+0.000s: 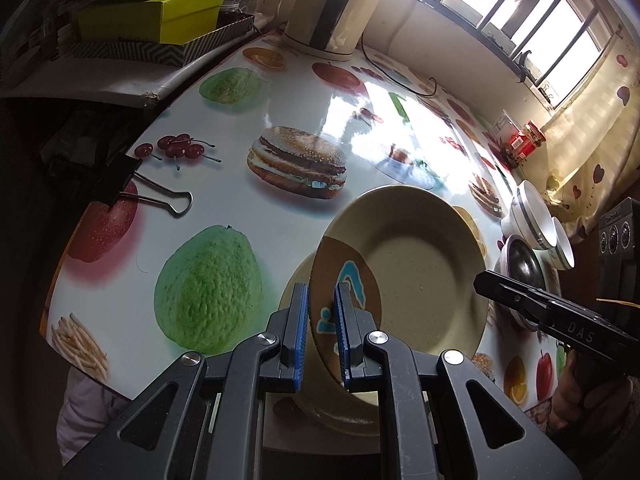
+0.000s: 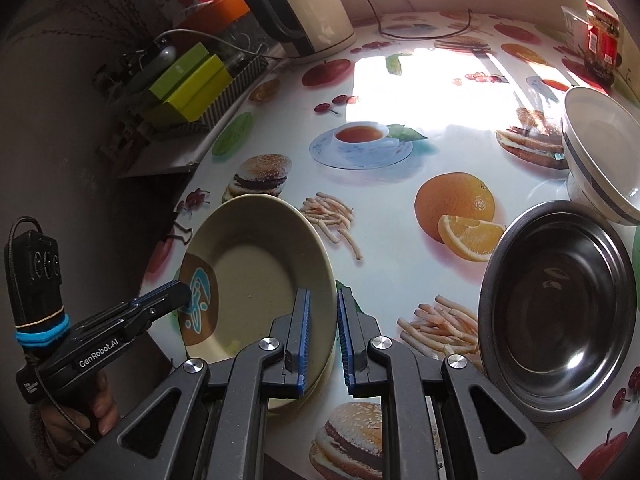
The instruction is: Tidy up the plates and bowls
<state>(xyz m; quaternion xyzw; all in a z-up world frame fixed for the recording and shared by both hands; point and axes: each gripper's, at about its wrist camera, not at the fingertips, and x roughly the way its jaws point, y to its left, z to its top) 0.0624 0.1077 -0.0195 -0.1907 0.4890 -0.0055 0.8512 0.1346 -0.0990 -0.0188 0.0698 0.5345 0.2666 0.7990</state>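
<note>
A beige plate (image 1: 420, 272) with a brown patch and blue markings on one side of its rim hangs tilted between both grippers over the printed tablecloth. My left gripper (image 1: 321, 292) is shut on the rim at the brown patch, blue pads on both faces. In the right wrist view my right gripper (image 2: 323, 296) is shut on the opposite rim of the same plate (image 2: 256, 272). The left gripper (image 2: 182, 292) shows there at the plate's left edge, and the right gripper (image 1: 482, 280) reaches in from the right in the left wrist view.
A steel bowl (image 2: 560, 320) sits right of the plate, with white blue-striped bowls (image 2: 600, 160) leaning behind it. A kettle (image 2: 312, 12) with its cord stands at the back. Green boxes (image 1: 160, 16) and a binder clip (image 1: 132, 184) lie along the left edge.
</note>
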